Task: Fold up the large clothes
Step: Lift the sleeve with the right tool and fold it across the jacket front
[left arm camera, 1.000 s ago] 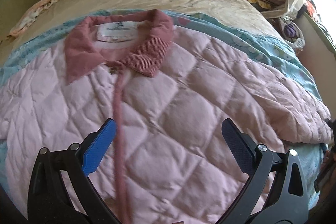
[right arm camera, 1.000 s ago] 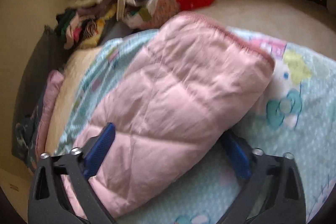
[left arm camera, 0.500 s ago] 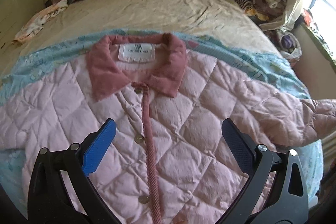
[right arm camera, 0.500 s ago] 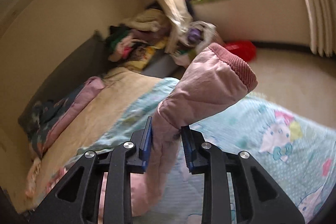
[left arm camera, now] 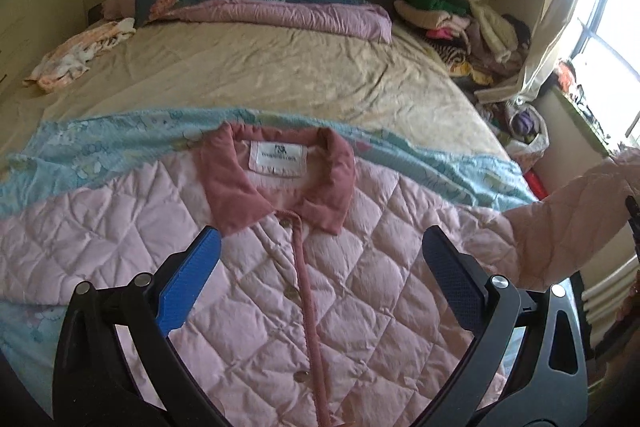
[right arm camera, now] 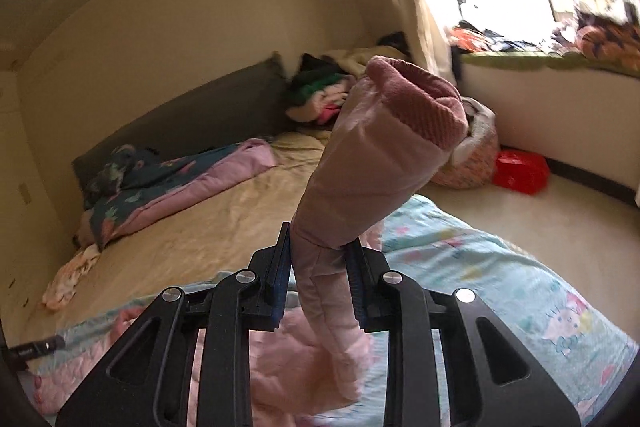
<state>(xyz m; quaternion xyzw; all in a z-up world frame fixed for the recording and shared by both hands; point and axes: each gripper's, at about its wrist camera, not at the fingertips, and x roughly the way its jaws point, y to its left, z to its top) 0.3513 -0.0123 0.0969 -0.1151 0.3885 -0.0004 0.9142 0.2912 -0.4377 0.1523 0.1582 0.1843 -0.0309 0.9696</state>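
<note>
The right tool (right arm camera: 318, 267) is clamped on the sleeve (right arm camera: 372, 167) of the pink quilted jacket, its blue pads pinching the padding a little way below the darker ribbed cuff (right arm camera: 420, 107), which stands up above the jaws. Gripping there rather than at the very end gives, I would say, firmer control of a bulky sleeve that has to be carried across the chest. The left tool (left arm camera: 320, 287) hangs wide open above the buttoned front, touching nothing and holding nothing, probably free to pin the body down or take the other side. The jacket (left arm camera: 360, 267) lies face up and spread flat, collar (left arm camera: 276, 183) toward the headboard, on a light blue patterned blanket (left arm camera: 100, 155) laid over the bed (left arm camera: 260, 67). Flat like that, it gives a clean line for each fold. None is made yet.
</note>
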